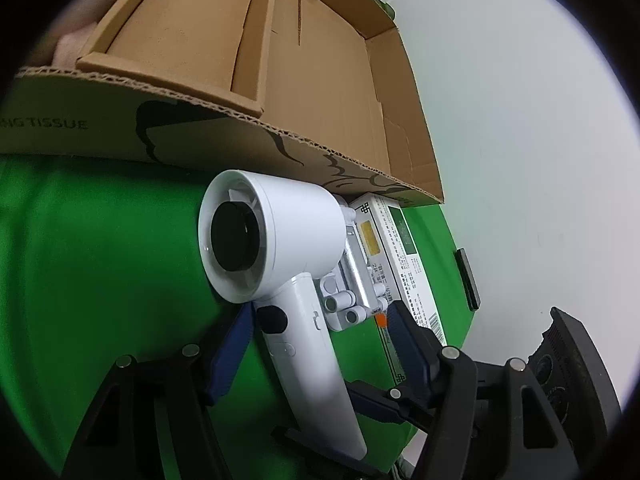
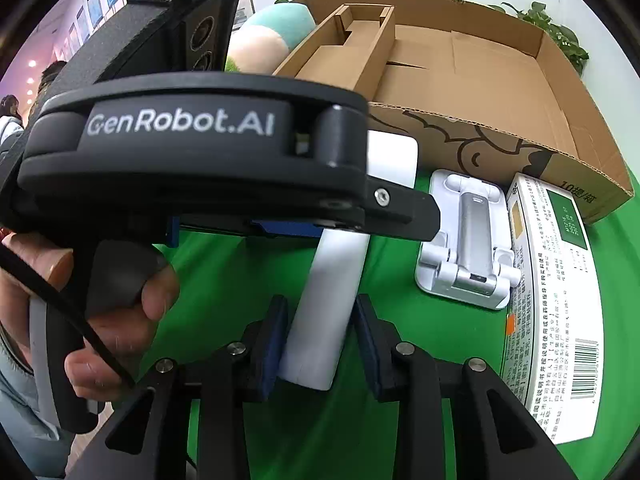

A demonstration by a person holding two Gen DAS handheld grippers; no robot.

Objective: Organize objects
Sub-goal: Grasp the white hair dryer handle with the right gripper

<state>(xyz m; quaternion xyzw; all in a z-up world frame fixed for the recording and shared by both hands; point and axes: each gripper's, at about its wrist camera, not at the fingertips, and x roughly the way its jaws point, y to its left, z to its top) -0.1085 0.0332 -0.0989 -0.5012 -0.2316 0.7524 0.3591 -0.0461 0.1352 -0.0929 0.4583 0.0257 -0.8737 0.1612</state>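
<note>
Grippers and hair dryer at the start of packing. The right gripper (image 2: pixel 320 344) straddles the lower end of the white hair dryer (image 1: pixel 276 240), whose handle runs between the two blue pads; one pad (image 2: pixel 276 340) appears to touch the handle's side, while a thin gap seems to remain at the other, so a firm hold cannot be confirmed from this view. The left gripper (image 1: pixel 320 344) stands at medium width around the upper handle, just below the barrel; its left pad lies against or just beside the handle and its right pad is clearly apart from it. A hand (image 2: pixel 116 312) holds the left gripper's grip in the right wrist view.

The hair dryer lies on the green surface (image 1: pixel 100 240), barrel close against the outer wall of the cardboard box (image 2: pixel 540 92), not inside it. Just beside the dryer, on the side away from the hand, rests a white folding stand (image 2: pixel 468 240) with a silver hinge bar, and beyond that, touching or nearly touching it, a white and green carton (image 2: pixel 560 280) printed with text and a barcode. Both are also outside the box. A small dark object (image 1: pixel 468 280) lies farther off on the white area.

Inside the box, only a cardboard insert (image 2: pixel 352 44) along one wall is visible; the remaining floor shows bare. Judged from this layout, no item has yet been placed, and the dryer is probably first, with stand and carton left.
</note>
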